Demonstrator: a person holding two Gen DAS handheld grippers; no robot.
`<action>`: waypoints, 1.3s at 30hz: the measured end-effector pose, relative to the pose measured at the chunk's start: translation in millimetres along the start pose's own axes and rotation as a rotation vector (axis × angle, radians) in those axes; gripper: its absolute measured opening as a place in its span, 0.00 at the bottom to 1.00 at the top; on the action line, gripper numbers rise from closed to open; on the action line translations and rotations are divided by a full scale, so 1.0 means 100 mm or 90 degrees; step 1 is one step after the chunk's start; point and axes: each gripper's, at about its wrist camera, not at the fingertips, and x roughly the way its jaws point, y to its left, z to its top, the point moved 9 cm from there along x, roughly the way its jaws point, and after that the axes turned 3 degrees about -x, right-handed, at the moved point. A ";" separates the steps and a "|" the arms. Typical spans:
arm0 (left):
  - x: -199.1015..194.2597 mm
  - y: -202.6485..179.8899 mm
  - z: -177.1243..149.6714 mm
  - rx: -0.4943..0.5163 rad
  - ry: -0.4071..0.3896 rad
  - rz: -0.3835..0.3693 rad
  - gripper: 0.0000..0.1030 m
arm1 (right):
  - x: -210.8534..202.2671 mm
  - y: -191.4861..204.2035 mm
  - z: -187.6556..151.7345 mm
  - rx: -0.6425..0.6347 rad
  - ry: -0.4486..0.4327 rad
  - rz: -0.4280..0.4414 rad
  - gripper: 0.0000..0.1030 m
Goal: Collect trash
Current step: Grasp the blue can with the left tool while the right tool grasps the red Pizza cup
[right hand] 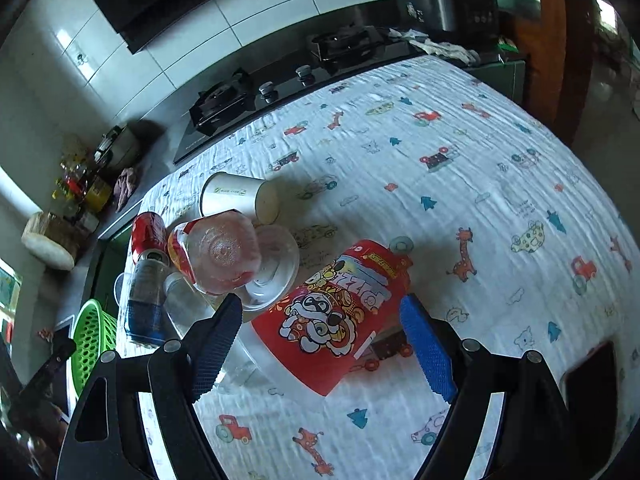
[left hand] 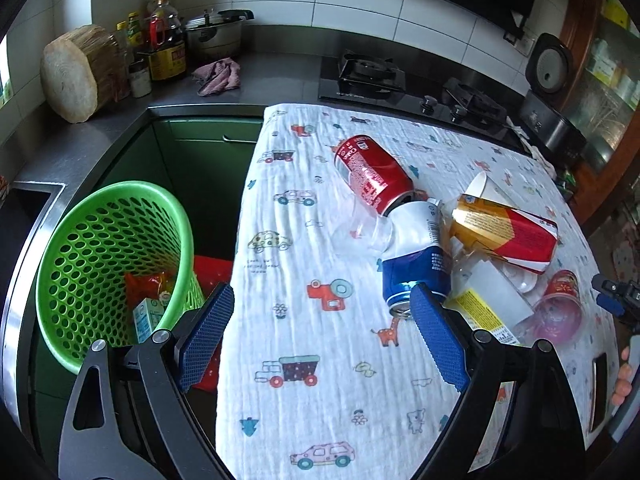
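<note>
Lying between right gripper [right hand: 322, 336] pads: red cup [right hand: 336, 320].

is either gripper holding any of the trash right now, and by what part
Nothing is held. The left gripper is open over bare cloth, and the right gripper stands open around the red snack cup without its pads pressing it.

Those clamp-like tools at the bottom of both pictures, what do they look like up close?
Both look alike. The left tool and the right tool each have two flat fingers faced with blue, finely ribbed pads, mounted on black angular linkage arms with triangular cut-outs and round silver pivot bolts. No cables or sleeves show.
</note>
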 end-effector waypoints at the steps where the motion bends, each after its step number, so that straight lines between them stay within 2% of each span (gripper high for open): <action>1: 0.02 -0.04 0.01 0.004 0.002 -0.002 0.86 | 0.04 -0.03 0.01 0.020 0.007 0.004 0.76; 8: 0.15 -0.23 0.07 0.033 0.016 -0.012 0.86 | 0.28 -0.13 -0.04 0.145 0.060 0.046 0.76; 18: 0.35 -0.43 0.17 0.055 0.042 -0.055 0.86 | 0.55 -0.27 -0.15 0.285 0.116 0.084 0.76; 21: 0.42 -0.53 0.18 0.070 0.053 -0.066 0.86 | 0.62 -0.29 -0.18 0.295 0.125 0.081 0.76; 29: 0.67 -0.76 0.15 0.097 0.089 -0.088 0.85 | 0.74 -0.25 -0.21 0.326 0.137 0.129 0.71; 37: 0.89 -0.87 0.11 0.104 0.127 -0.089 0.84 | 0.67 -0.19 -0.20 0.273 0.131 0.128 0.69; 39: 0.94 -0.88 0.09 0.104 0.133 -0.088 0.81 | 0.62 -0.17 -0.19 0.249 0.124 0.118 0.69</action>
